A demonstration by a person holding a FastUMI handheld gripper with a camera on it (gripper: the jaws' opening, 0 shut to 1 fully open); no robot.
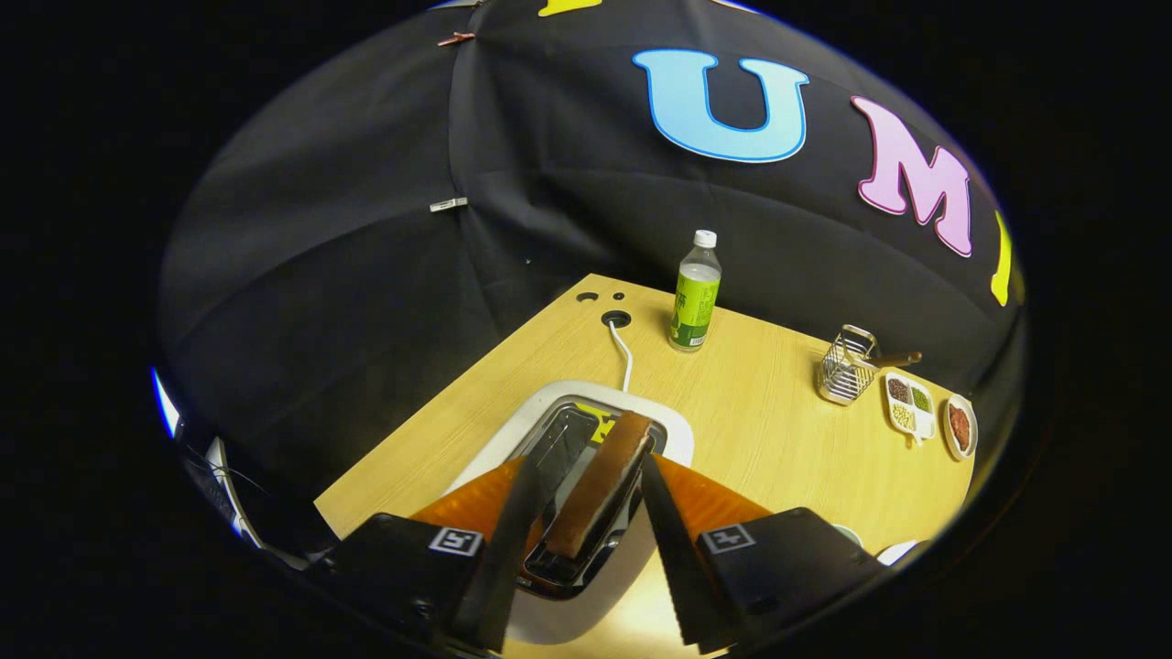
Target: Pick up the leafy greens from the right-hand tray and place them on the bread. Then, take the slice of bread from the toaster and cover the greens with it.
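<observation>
A slice of bread with a brown crust stands upright in the slot of a white toaster with a dark top. My gripper hangs just above the toaster, and the slice rises between its two fingers. The right finger lies close against the slice, while a gap shows between the left finger and the slice. The jaws stand open.
A white cable runs from the toaster to a hole in the wooden table. Beyond stand a green-labelled bottle, a wire basket, a divided dish of beans and a small dish of red food. The table's left edge drops off beside the toaster.
</observation>
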